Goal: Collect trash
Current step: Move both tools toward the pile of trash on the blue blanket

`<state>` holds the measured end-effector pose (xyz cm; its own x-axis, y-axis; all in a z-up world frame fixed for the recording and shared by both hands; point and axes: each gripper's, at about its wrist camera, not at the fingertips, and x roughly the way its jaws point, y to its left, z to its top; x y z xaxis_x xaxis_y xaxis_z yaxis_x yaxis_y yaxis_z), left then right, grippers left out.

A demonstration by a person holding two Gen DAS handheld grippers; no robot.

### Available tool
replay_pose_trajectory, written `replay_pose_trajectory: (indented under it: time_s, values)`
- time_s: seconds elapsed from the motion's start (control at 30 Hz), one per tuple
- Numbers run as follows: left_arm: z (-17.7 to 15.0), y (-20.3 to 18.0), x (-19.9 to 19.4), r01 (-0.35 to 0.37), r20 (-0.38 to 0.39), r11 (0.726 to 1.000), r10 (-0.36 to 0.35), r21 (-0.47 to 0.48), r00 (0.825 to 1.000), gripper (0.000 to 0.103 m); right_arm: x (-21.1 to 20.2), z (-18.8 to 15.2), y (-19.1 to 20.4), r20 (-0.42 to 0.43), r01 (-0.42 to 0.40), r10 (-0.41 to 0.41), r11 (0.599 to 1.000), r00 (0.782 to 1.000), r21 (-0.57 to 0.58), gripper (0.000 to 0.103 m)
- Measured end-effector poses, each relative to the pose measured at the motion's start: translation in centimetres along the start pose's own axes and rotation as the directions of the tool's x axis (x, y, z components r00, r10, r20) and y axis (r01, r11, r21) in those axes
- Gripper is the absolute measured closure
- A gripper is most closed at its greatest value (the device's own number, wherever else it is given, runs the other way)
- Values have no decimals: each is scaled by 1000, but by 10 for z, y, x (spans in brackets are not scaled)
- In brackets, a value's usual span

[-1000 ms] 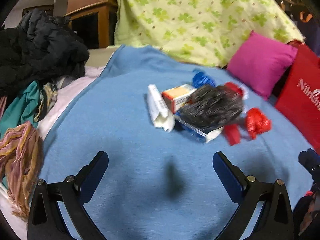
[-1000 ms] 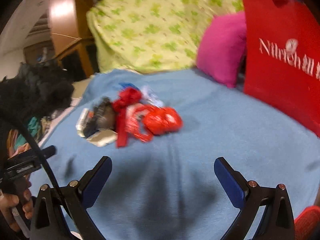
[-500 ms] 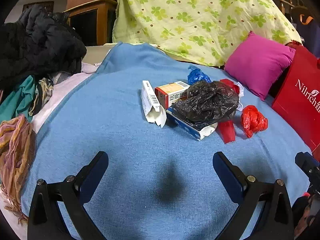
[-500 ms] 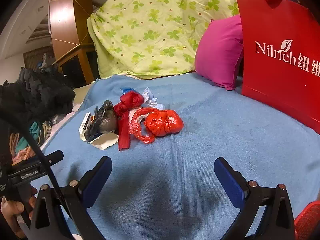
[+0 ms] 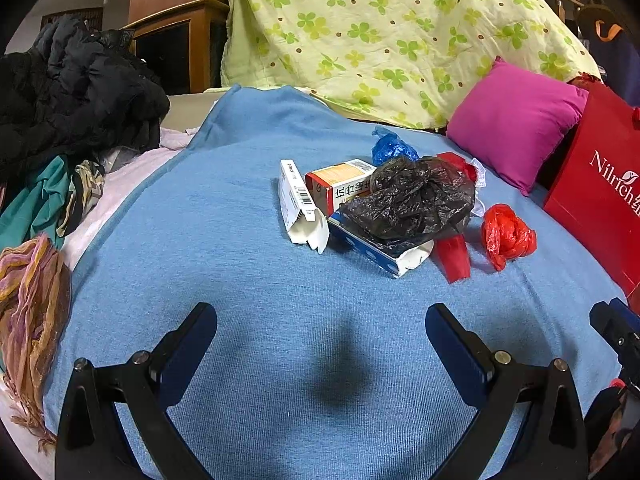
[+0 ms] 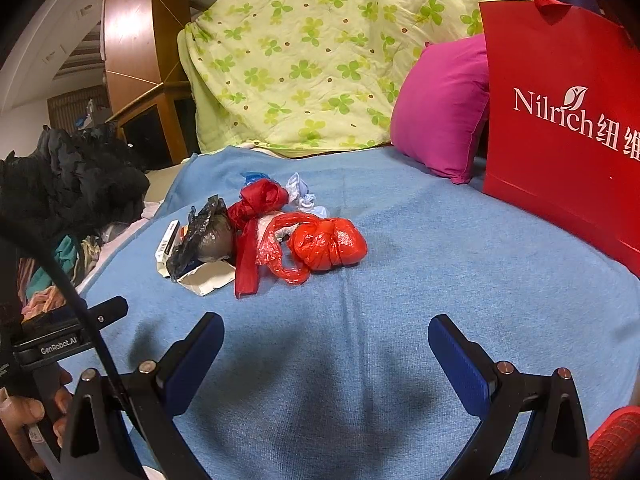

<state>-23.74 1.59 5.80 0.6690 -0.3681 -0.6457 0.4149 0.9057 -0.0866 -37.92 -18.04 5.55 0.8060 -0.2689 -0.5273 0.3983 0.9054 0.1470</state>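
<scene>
Both the left gripper [image 5: 320,336] and the right gripper [image 6: 326,338] are held wide open and empty, while the trash pile [image 5: 384,212] lies ahead on the blue blanket [image 5: 224,216], the knotted red bag [image 6: 330,248] judged nearest the right one.

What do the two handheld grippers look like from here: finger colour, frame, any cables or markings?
Both match: the left gripper and right gripper have black angled frames with silver screws, tipped with flat dark-blue pads. In the right wrist view, the left unit's black body reads "GenRobot.AI" in white, with a black cable curving over it. No sleeves show.
</scene>
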Motion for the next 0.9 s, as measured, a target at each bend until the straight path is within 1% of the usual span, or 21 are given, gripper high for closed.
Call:
replay_pose_trajectory:
  time_s: [0.47,0.9]
  values:
    - [-1,-1,1,4,-4,1000,-4,6,1000,0,0,-1,1,0,17,-17,1000,1000,-5,0]
    - [-1,-3,2,5,-4,1000,-5,7,1000,0,-1,-1,1,3,17,-17,1000,1000,-6,0]
